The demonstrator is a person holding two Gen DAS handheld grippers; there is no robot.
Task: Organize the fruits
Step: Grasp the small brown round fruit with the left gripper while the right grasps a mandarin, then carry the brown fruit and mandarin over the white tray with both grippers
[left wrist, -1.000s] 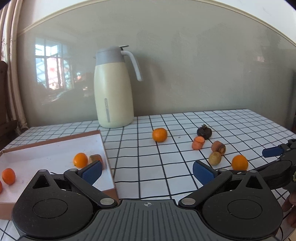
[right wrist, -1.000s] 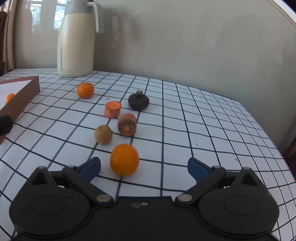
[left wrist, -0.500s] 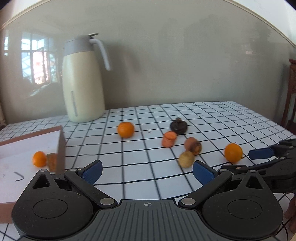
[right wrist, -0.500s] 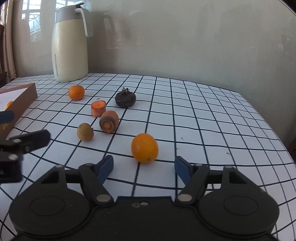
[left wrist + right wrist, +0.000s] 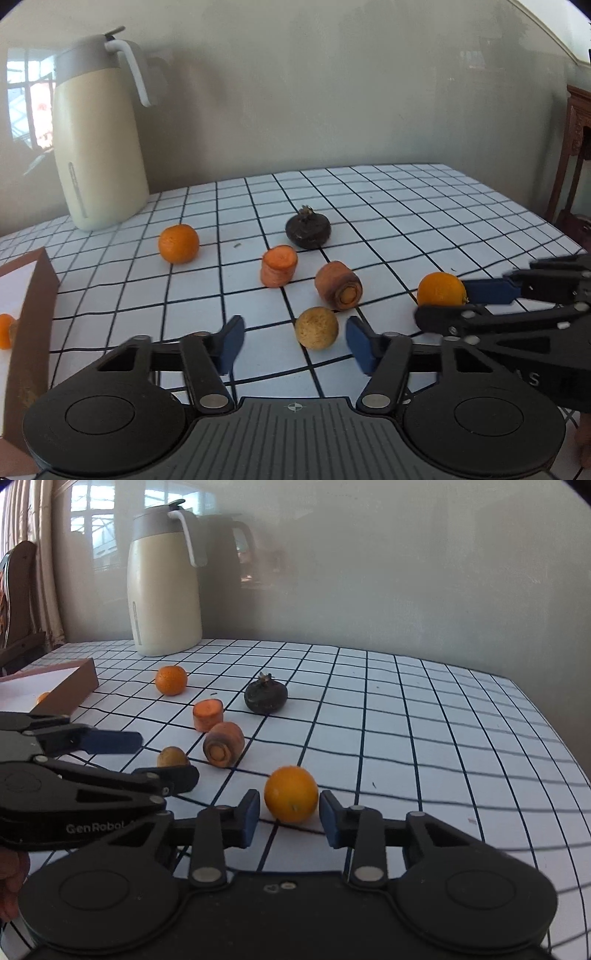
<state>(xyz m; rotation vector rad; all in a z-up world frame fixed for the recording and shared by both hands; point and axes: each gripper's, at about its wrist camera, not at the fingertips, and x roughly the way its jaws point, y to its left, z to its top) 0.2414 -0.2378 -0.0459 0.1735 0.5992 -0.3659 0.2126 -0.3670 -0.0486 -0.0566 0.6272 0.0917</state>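
right wrist: thermos (image 5: pixel 164 590) behind, carrot chunk (image 5: pixel 223 744) near

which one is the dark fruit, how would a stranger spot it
Start at the tall cream jug at the back of the checked table. In front of it, beyond two carrot chunks, sits the dark fruit. It is the only near-black piece, squat, with a dry tuft on top.

Cream jug (image 5: pixel 98 140) upright on grid tablecloth (image 5: pixel 424 206)

Right gripper (image 5: pixel 288 814) closing around an orange (image 5: pixel 291 793) — pads near (not pressing).
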